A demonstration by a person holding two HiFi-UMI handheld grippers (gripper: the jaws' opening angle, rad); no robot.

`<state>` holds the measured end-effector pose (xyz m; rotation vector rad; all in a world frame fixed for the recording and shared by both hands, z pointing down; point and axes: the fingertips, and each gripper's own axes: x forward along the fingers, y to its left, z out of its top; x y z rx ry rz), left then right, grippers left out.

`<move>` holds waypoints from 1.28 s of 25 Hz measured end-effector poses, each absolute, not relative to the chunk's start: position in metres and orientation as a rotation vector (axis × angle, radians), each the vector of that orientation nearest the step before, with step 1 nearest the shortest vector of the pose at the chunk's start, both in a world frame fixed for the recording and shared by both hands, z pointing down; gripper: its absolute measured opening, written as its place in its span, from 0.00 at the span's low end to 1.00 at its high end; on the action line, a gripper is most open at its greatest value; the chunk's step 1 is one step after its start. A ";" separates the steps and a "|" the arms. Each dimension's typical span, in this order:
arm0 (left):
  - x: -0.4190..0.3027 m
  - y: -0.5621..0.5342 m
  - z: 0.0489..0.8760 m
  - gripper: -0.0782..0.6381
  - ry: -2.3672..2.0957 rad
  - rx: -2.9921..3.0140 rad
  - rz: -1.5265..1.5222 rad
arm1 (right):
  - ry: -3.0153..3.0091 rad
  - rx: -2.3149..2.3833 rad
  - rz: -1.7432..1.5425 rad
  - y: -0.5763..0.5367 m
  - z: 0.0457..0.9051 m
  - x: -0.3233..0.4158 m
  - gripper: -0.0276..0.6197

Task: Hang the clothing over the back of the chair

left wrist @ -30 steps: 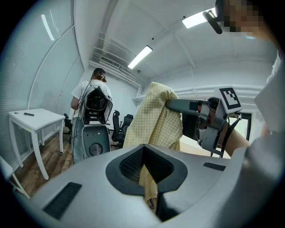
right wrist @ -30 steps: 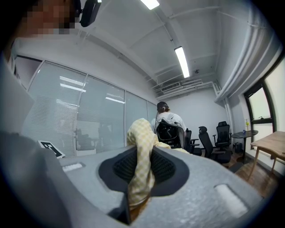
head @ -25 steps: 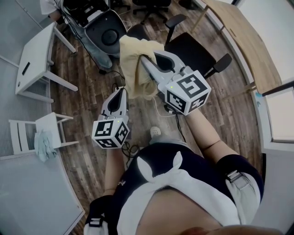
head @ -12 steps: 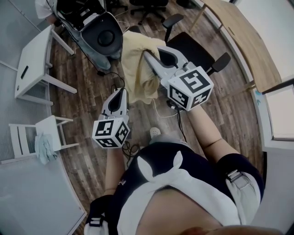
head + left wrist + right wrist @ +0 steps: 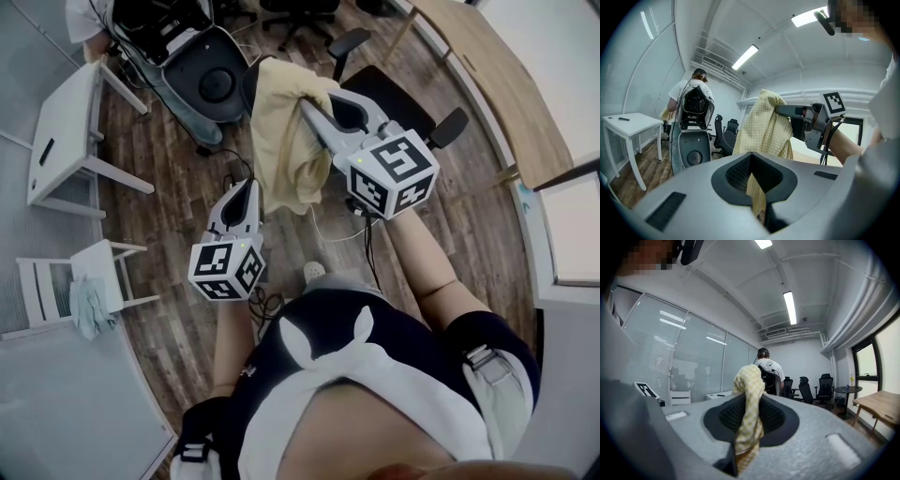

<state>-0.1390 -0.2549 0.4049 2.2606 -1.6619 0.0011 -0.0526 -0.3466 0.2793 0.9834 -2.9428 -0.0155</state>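
Office chair (image 5: 401, 105), beyond the right gripper (image 5: 311, 105), partly hidden behind the clothing (image 5: 281, 141): pale yellow, fine-checked, hanging in crumpled folds. Right gripper clamps its top fold; left gripper (image 5: 247, 187), below, pinches a lower edge.

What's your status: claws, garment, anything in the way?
Left claw shut on yellow checked garment, lower edge. Right claw shut on its top, held up at black office chair. Grey machine close beside chair.
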 end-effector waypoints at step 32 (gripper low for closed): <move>-0.129 -0.293 0.412 0.12 -1.635 2.274 0.009 | -2.865 1.007 0.003 -0.396 0.303 -0.027 0.15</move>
